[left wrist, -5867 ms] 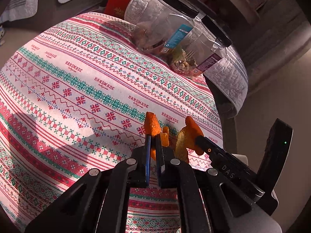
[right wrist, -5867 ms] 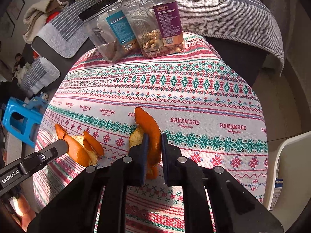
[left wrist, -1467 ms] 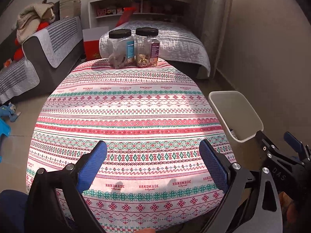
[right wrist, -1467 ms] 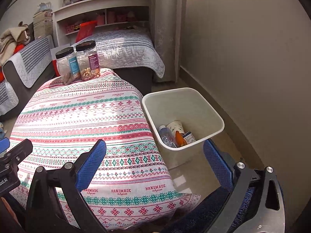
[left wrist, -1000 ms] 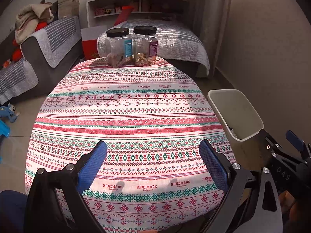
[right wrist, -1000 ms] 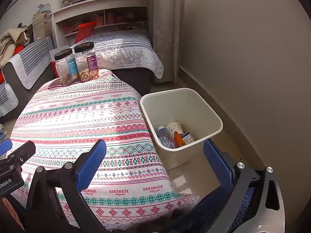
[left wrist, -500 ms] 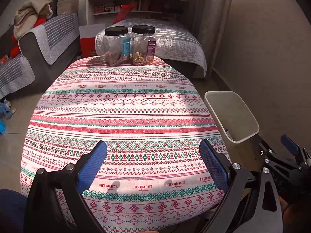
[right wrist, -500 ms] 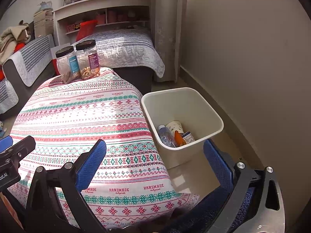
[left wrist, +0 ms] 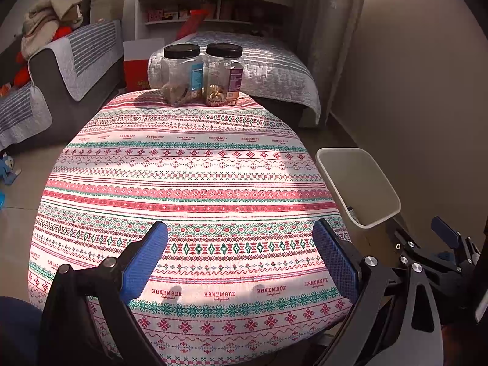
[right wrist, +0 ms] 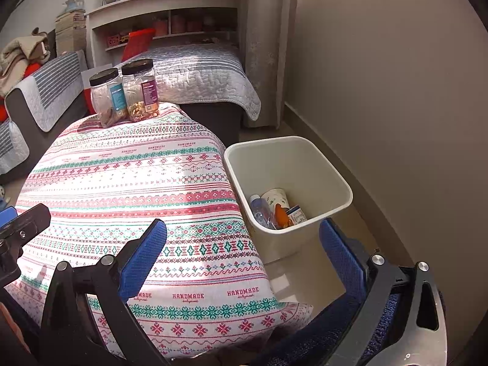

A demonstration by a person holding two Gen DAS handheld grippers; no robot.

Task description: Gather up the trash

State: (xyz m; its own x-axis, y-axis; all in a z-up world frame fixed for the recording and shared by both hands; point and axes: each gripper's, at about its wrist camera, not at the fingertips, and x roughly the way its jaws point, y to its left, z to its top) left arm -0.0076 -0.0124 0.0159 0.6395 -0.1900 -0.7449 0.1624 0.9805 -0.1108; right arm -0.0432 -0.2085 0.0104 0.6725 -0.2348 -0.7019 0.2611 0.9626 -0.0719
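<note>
the left tongs hang over the near edge of the surface, spread wide, nothing between the blue pads. two jars with black lids stand side by side, upright, at the far end of the patterned cloth, in front of the bed. right of the surface, on the floor, sits the bin, its open mouth facing up. the peel lies in the bottom of the bin, its long axis running roughly up and down in the right wrist view, the narrower end pointing toward the far wall of the bin. it lies between a clear bottle and a small carton, with a paper cup on its side just behind; whether it touches them cannot be told. the right tongs are held over the gap between the surface's corner and the bin, also spread wide and holding nothing.

about six seconds back both tongs were clamped on orange peel down on the cloth, with more peel lying beside them; now the cloth shows none and both tongs are drawn back and parted. over the last second and a half the views barely differ.
</note>
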